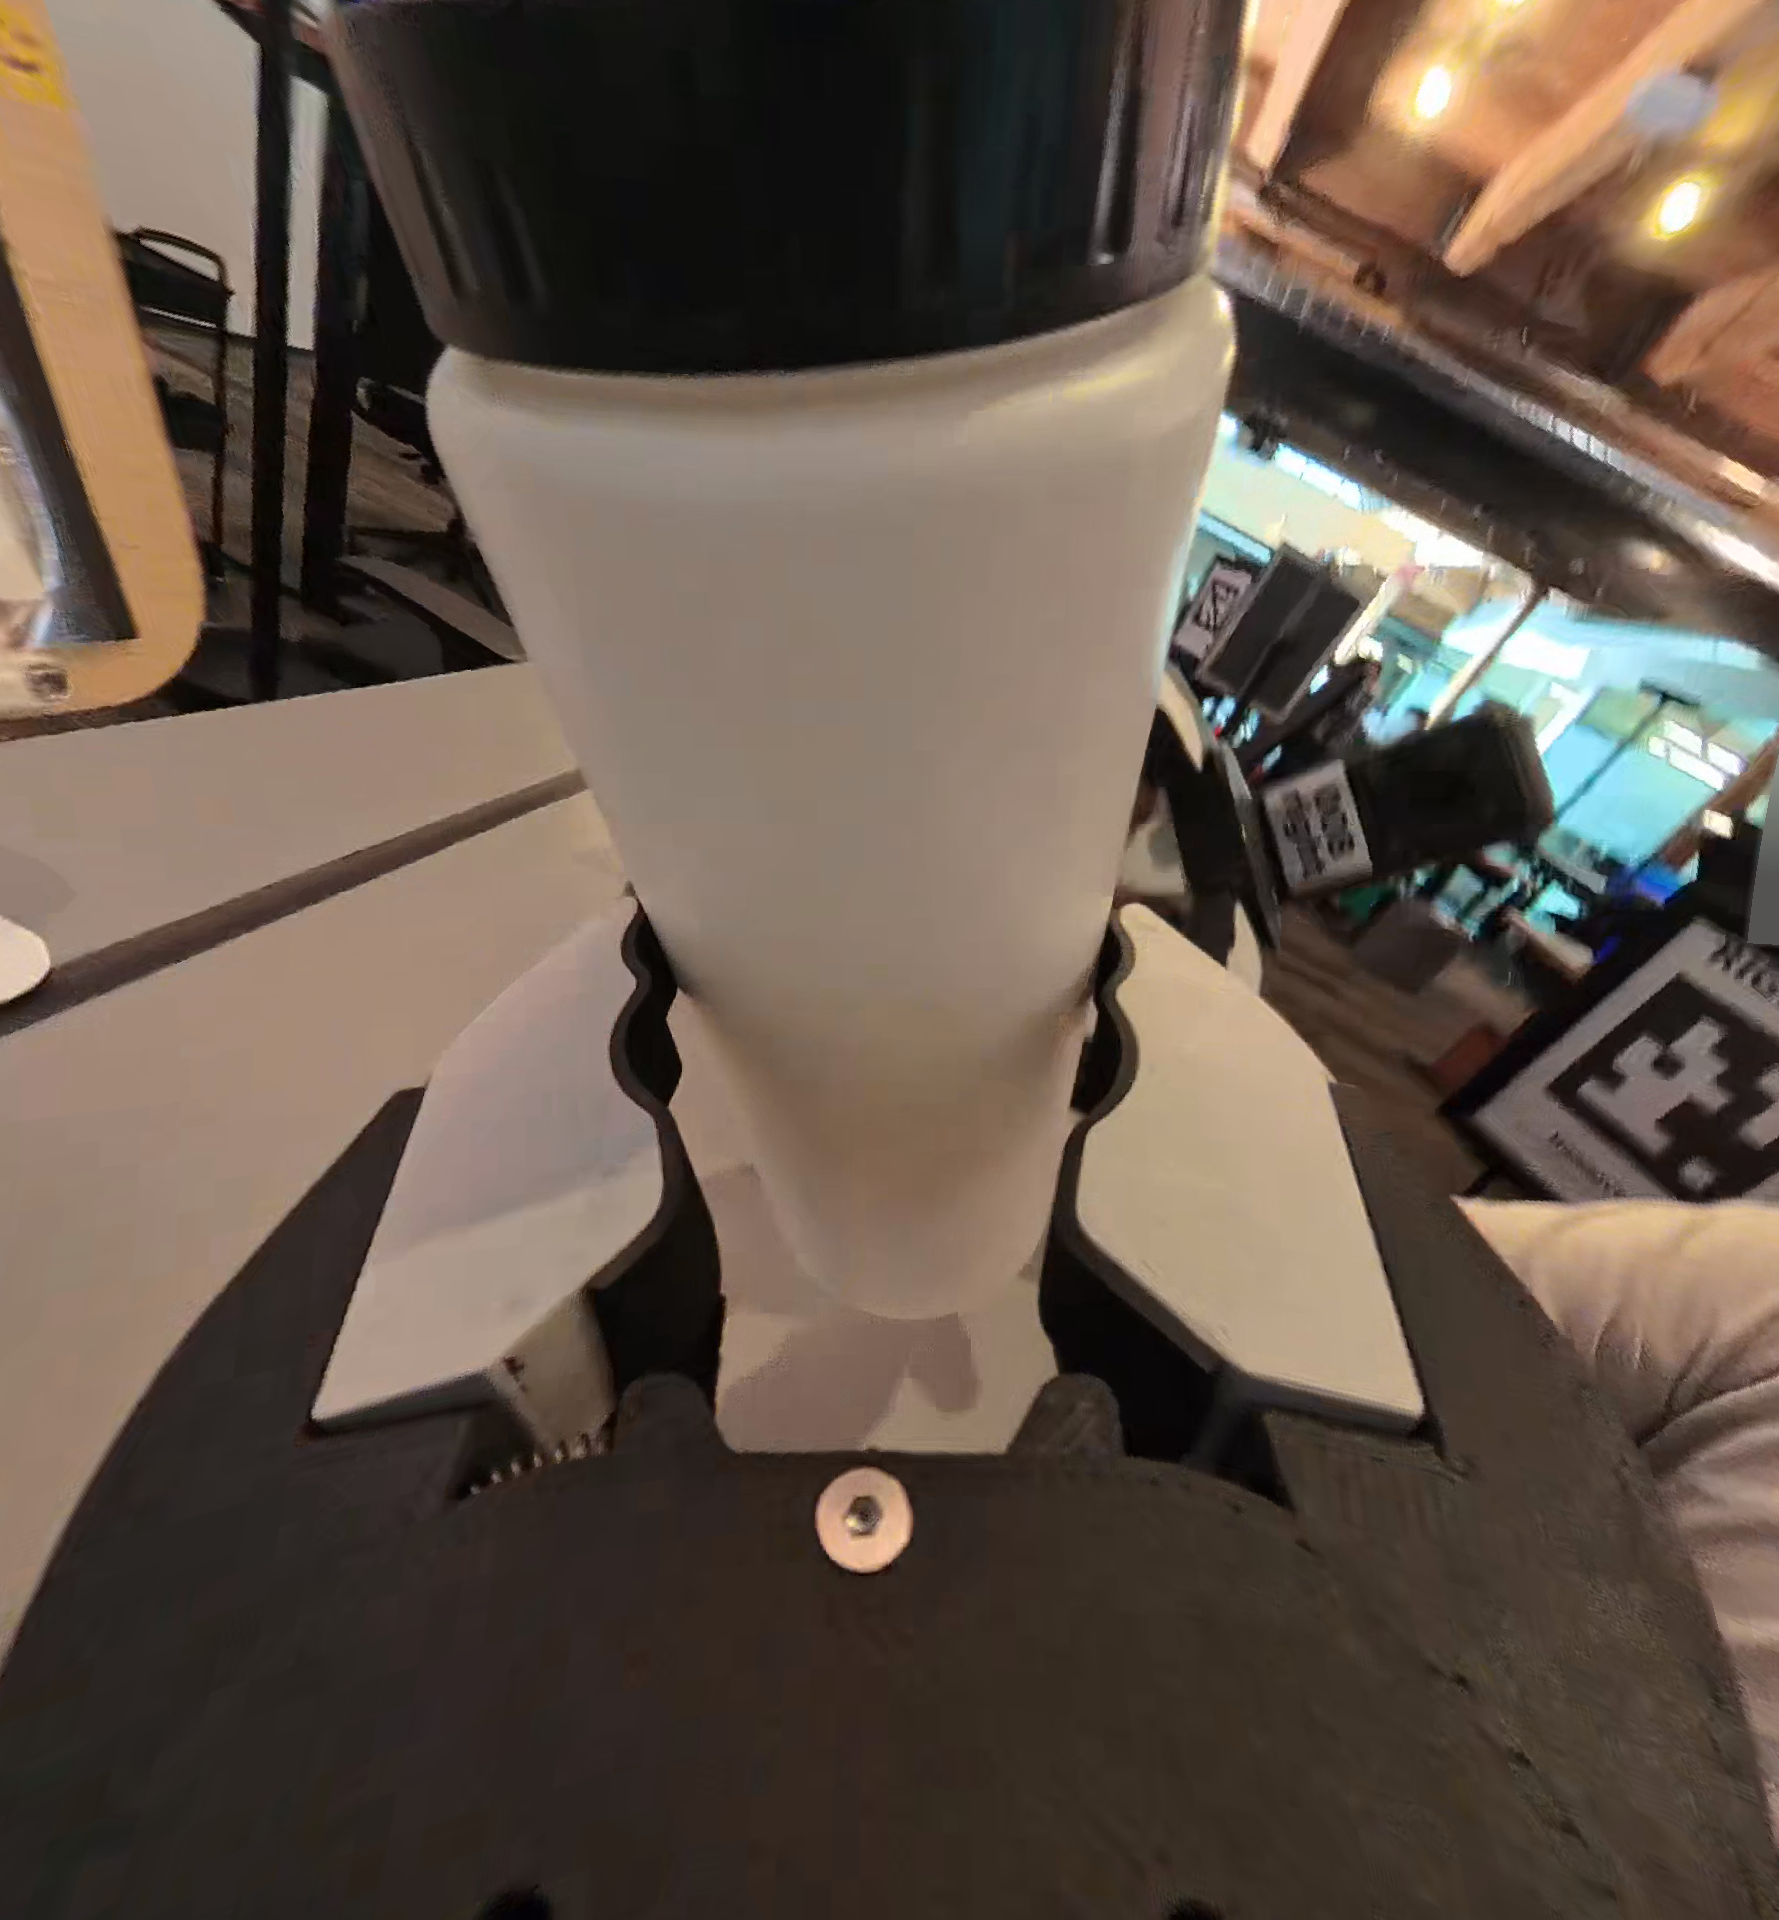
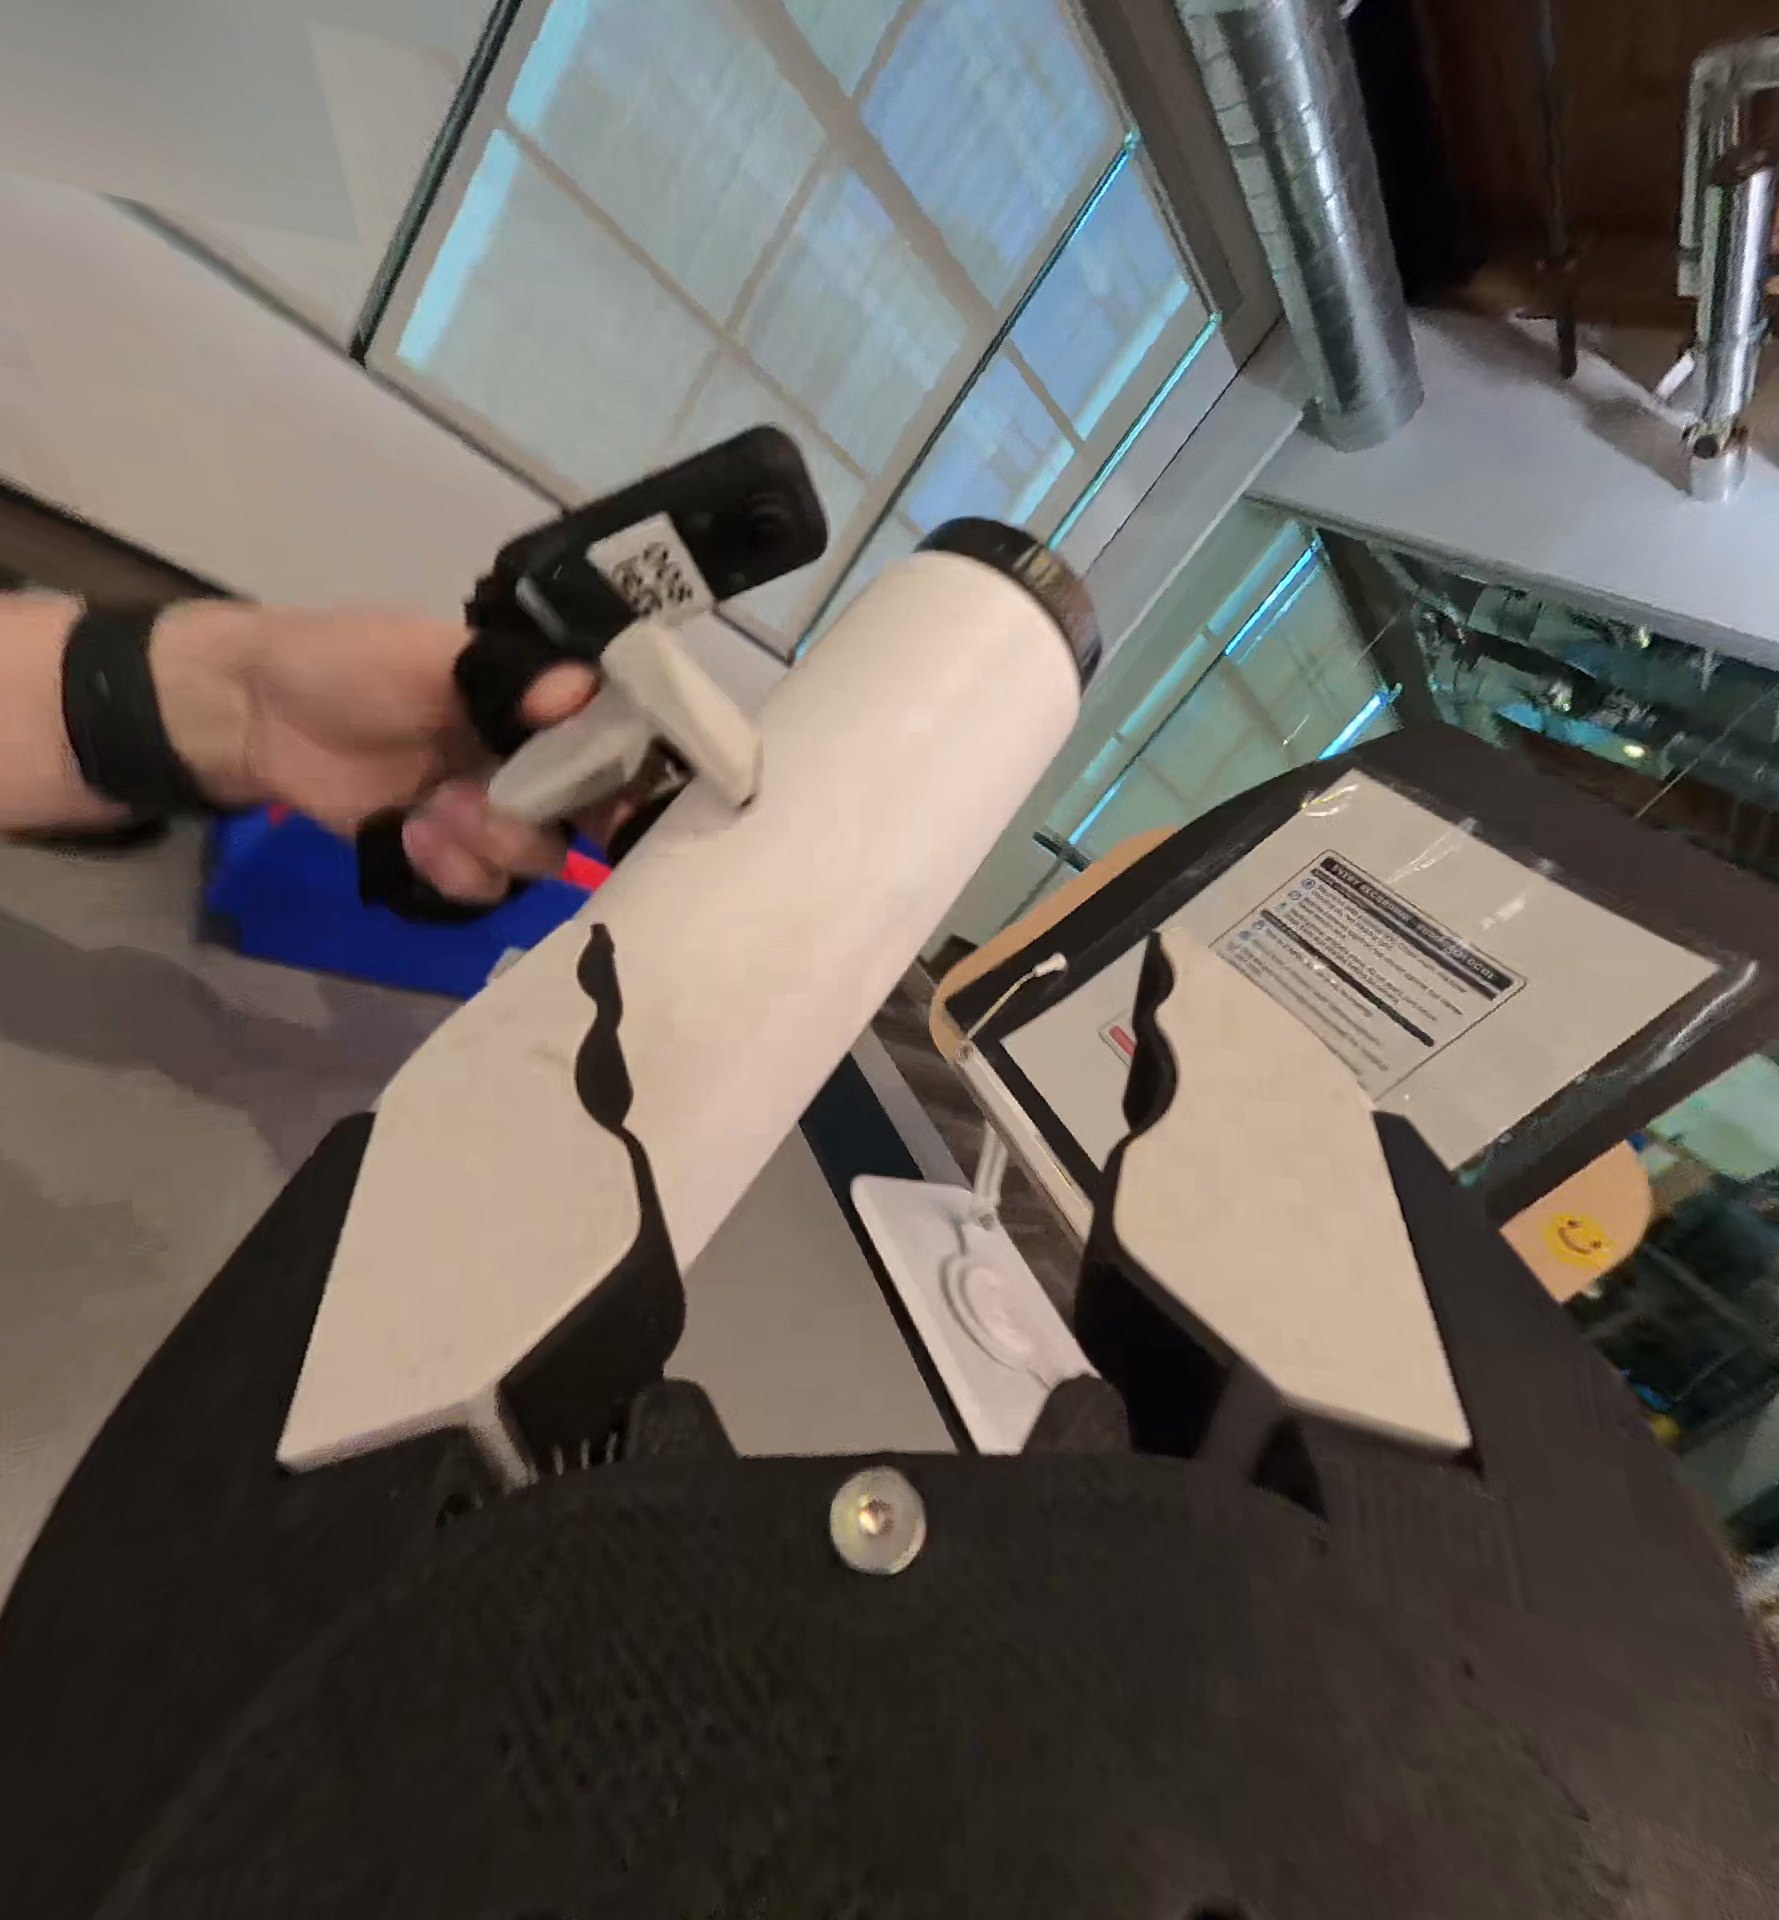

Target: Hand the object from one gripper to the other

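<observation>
A white bottle (image 1: 843, 675) with a black cap (image 1: 781, 166) fills the left wrist view. My left gripper (image 1: 885, 935) is shut on its lower body, with one finger on each side. In the right wrist view the same bottle (image 2: 864, 831) slants up to the right, and a hand holds the left gripper (image 2: 698, 748) clamped on its middle. My right gripper (image 2: 880, 940) is open. The bottle's lower end lies partly between its jaws, behind the left finger (image 2: 490, 1195). The right finger (image 2: 1269, 1195) is well apart from the bottle.
A white table (image 1: 189, 1039) lies below. A black-framed screen (image 2: 1384, 987) on a white stand base (image 2: 958, 1278) stands just beyond the right gripper. A blue object (image 2: 324, 904) lies behind the hand. Black-and-white marker boards (image 1: 1674, 1091) and a white sleeve (image 1: 1674, 1403) show at the right.
</observation>
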`<state>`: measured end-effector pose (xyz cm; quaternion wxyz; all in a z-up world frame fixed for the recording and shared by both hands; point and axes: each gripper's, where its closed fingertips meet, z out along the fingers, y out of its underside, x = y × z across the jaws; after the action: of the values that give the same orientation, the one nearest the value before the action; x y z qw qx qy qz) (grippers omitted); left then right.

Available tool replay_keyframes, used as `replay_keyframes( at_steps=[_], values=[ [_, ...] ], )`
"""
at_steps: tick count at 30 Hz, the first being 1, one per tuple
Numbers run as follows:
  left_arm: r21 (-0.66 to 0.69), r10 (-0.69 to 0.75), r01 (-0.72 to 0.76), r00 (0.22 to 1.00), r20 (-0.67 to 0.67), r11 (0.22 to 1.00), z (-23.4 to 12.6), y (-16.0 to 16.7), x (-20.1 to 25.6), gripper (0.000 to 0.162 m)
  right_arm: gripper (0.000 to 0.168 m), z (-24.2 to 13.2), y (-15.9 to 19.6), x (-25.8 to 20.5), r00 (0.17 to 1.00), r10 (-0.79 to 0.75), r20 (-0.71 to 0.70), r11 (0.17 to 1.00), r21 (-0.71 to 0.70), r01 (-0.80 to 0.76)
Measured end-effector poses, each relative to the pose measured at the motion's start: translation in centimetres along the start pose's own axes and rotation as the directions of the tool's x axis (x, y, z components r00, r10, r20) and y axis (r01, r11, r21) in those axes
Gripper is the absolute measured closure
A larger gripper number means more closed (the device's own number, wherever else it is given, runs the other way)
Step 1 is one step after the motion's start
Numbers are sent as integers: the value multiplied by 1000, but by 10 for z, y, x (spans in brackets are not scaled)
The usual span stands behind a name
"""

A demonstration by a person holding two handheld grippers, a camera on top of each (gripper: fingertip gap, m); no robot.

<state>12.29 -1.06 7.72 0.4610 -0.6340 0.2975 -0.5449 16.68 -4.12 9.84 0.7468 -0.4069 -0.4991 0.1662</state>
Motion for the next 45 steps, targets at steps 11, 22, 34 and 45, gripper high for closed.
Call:
replay_keyframes(
  at_steps=[11, 22, 34, 45],
  values=[
    [344, -178, 112, 970, 166, 932, -26, -29, -36, 84, 71, 45, 25, -20, 969, 27, -246, 970, -228, -85],
    [210, 113, -181, 947, 300, 961, 9, -11, 1, 84, 79, 37, 78, -12, 957, 80, -280, 874, -442, -202],
    [102, 294, -322, 930, 221, 941, 4, -19, 10, 61, 80, 20, 76, 13, 954, -183, -237, 881, -470, 52],
    [-73, 378, -371, 919, 113, 926, -18, -14, 29, 55, 80, 8, 75, 14, 869, -493, -51, 742, -546, 388]
  ],
)
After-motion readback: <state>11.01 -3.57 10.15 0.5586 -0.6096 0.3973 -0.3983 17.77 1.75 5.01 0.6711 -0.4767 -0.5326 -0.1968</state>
